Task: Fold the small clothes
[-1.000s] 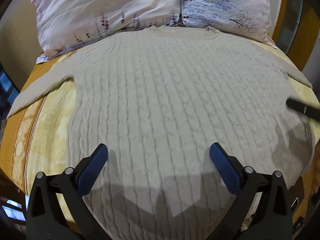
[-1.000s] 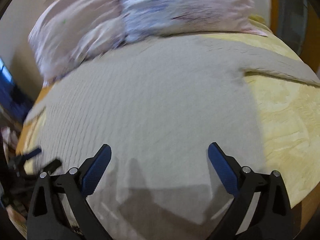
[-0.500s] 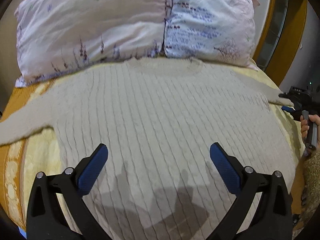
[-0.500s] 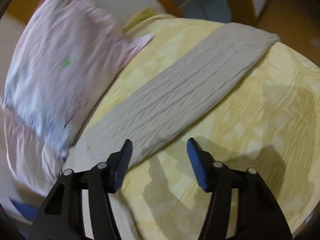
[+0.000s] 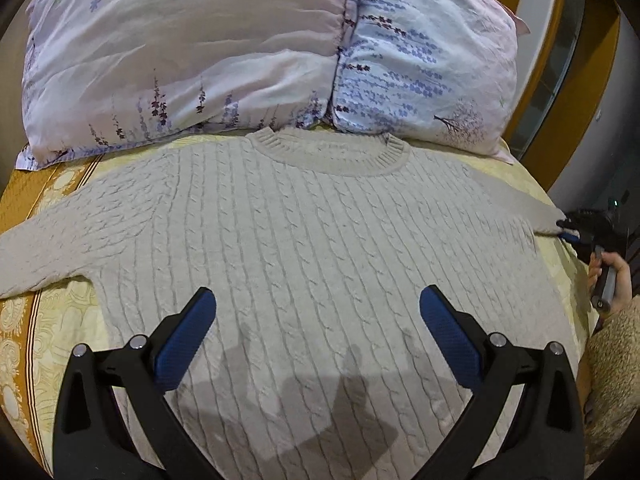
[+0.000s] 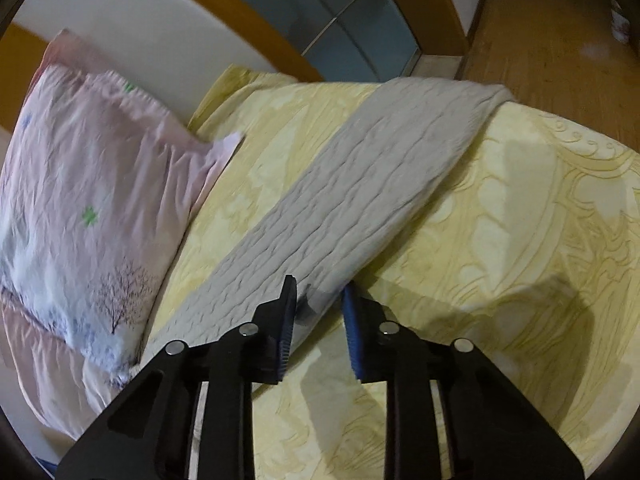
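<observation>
The bed is carrying the sweater spread flat, nothing folded yet. The right hand-held gripper is closing around the right sleeve edge, while the left hand-held gripper is hovering wide open, empty.

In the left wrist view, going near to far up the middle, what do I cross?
Left gripper, jaws wide open above the cloth → sweater body → ribbed collar → pillows at the bed's head.
</observation>
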`<state>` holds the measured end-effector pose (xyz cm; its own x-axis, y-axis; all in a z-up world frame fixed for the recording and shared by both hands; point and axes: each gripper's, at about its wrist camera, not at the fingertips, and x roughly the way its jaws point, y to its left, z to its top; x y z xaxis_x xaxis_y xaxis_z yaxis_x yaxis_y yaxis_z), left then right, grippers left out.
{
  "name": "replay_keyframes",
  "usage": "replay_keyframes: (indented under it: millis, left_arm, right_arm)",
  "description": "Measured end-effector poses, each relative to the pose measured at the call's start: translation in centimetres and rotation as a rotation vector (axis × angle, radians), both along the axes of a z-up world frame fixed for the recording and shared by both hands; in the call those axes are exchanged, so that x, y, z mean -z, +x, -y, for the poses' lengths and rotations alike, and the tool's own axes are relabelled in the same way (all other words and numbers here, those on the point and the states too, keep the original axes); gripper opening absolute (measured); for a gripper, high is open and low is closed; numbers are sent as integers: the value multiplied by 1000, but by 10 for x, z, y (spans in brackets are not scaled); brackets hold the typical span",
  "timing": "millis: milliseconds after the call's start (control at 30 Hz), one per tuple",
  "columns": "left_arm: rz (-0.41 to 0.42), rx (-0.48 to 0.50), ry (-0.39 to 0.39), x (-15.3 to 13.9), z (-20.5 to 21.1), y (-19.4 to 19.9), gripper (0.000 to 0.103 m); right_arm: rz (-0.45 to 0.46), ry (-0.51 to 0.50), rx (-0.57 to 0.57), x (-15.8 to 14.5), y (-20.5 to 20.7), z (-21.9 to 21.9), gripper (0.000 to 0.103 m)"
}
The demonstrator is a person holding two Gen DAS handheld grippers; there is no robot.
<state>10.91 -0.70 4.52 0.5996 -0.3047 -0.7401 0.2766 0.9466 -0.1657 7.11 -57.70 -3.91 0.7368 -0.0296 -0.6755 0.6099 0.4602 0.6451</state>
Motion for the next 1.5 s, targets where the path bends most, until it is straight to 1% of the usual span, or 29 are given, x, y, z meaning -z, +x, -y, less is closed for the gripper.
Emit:
replay_keyframes:
  millis: [100,133,200,267,367,467,533,633,733,833,900,933,967,1067,1133,1167,1233,1300,1333,1367,1433,1500]
  left_arm:
    - [-19,-4,-17,1,-2,7,101]
    - [-24,-4,-25,2,-4,8,101]
    - [-32,-4,-39,2,-5,11,101]
    - [-31,-4,-46,2,-5,13,101]
    - [-23,-1,-51,1,-6,14,101]
    - [-19,-5,-57,1,-8,15,101]
    - [-21,-11,-62,1,-11,16,101]
    - [-21,-19,-71,1,-14,17,101]
    - [-18,-23,-79,1,-17,16,101]
    - [-14,-28,-76,0,-19,17,101]
    - [-12,-29,-76,0,-20,17,101]
    - [-12,-29,-77,0,-20,17,101]
    - [-13,-29,-79,1,-21,17,101]
    - [-16,-28,-76,1,-21,16,101]
    - [-17,-24,-69,1,-20,16,101]
    - [-17,-21,-68,2,-20,16,101]
    - [-20,-17,-72,2,-20,16,101]
    - [-26,-13,-74,2,-19,16,101]
    - [-27,-13,-74,2,-19,17,101]
    - [-28,-11,-76,2,-18,17,101]
    - [-27,-3,-83,2,-18,16,101]
    - [-28,3,-90,1,-17,16,101]
  right_arm:
    - [4,-16,25,2,-2,6,16]
    - [3,-21,23,3,-2,6,12]
    - [10,-52,13,1,0,4,11]
    - [19,-118,4,-11,2,-2,10]
    - [50,-224,-21,-38,5,-16,10]
    - [104,-325,-80,-71,14,-39,10]
    - [144,-398,-141,-93,23,-63,10]
    - [187,-462,-232,-112,34,-99,9]
    - [203,-478,-322,-114,46,-130,9]
    - [203,-462,-438,-103,59,-166,9]
    - [177,-431,-524,-89,69,-190,9]
    - [151,-406,-575,-77,77,-203,9]
    - [136,-396,-596,-72,80,-210,9]
    - [62,-353,-674,-43,94,-230,10]
    - [46,-311,-678,-34,96,-230,11]
    - [59,-254,-666,-30,93,-222,12]
    - [85,-177,-647,-30,92,-213,14]
    - [113,-104,-623,-29,89,-201,19]
    - [123,-85,-607,-30,87,-197,24]
    - [129,-70,-592,-31,86,-193,31]
    - [143,-38,-559,-33,84,-186,40]
    - [167,13,-519,-32,78,-174,41]
